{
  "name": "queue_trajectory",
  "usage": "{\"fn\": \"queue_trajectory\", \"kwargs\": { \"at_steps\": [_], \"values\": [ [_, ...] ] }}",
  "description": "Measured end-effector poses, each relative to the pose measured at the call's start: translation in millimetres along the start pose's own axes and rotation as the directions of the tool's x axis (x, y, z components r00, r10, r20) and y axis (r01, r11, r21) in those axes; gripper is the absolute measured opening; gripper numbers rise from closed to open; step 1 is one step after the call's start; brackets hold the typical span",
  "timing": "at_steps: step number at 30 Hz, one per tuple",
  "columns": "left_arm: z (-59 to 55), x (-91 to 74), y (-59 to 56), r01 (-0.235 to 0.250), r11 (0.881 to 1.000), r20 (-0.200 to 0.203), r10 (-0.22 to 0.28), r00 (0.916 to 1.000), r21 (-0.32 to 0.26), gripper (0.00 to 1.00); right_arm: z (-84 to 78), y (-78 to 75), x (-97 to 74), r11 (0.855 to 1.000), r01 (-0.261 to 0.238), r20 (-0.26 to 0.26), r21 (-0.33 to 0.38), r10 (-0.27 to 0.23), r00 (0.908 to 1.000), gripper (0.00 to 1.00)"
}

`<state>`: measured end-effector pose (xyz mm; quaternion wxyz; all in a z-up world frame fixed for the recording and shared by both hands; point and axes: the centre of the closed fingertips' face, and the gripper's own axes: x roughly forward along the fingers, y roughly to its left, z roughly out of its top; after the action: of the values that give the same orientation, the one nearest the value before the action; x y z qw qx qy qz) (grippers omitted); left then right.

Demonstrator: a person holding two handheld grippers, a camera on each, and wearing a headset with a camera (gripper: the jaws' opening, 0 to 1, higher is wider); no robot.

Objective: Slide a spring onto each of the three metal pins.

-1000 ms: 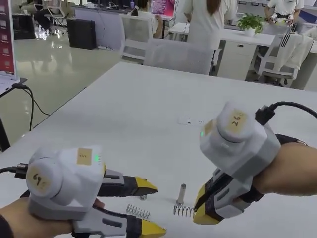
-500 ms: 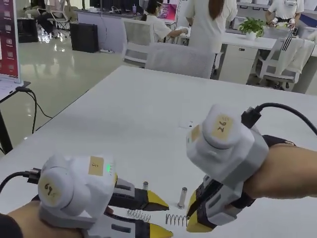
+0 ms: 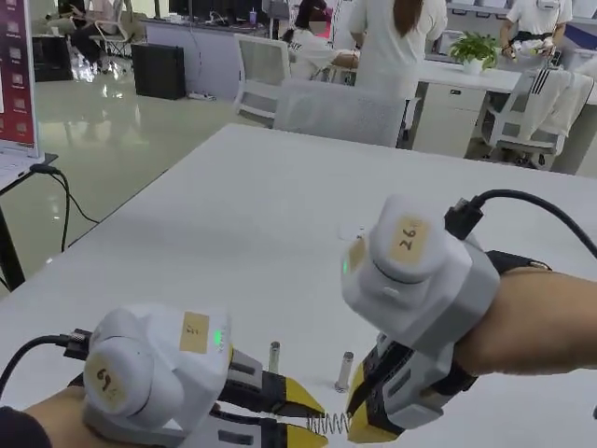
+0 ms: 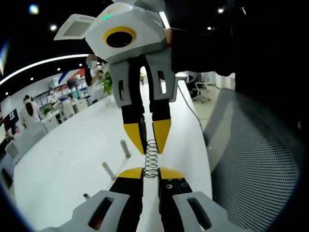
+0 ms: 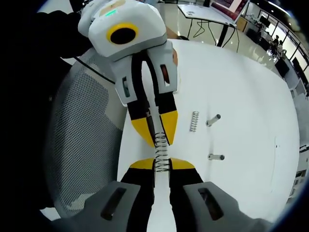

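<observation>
Head view: left gripper (image 3: 308, 422) & right gripper (image 3: 357, 420) jaws each closed on one end of a spring (image 3: 328, 425), just beside the pins (image 3: 344, 370), w/ all pins seen bare, so prob. 0 of 3 done.

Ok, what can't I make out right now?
The spring ends: both gripper views, buried between the tips of the left tool and right tool.
Those tips: head view, partly cut off by the bottom edge.
The third pin: left gripper view, too small to tell whether it is bare.
</observation>
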<state>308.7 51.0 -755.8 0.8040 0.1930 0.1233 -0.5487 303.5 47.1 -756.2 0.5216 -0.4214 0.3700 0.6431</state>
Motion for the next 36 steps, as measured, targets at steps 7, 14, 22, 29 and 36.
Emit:
{"fn": "queue_trajectory", "kwargs": {
  "at_steps": [7,14,22,29,36],
  "values": [
    [-3.4,0.7,2.4,-0.007,1.000,-0.006,0.007,1.0000,-0.008,0.03,15.1,0.1,-9.9,0.999,0.024,0.049,-0.021,-0.023,0.9986,0.08],
    [-2.9,0.8,3.6,-0.013,1.000,-0.003,0.013,0.9999,-0.014,0.03,34.9,1.8,-16.0,0.998,0.042,0.115,-0.042,-0.037,0.9927,0.08],
    [-0.5,0.6,3.7,-0.015,1.000,0.011,0.015,0.9998,-0.027,0.02,41.3,2.3,-15.7,0.997,0.048,0.130,-0.066,-0.040,0.9907,0.08],
    [-2.8,1.5,2.8,-0.009,0.999,0.006,0.010,0.9999,-0.045,0.02,38.8,0.5,-11.4,0.997,0.039,0.118,-0.062,-0.032,0.9925,0.08],
    [-3.5,1.7,2.4,-0.003,0.998,0.007,0.003,1.0000,-0.061,0.02,37.2,0.5,-4.9,0.998,0.021,0.103,-0.065,-0.014,0.9946,0.08]
  ]
}}
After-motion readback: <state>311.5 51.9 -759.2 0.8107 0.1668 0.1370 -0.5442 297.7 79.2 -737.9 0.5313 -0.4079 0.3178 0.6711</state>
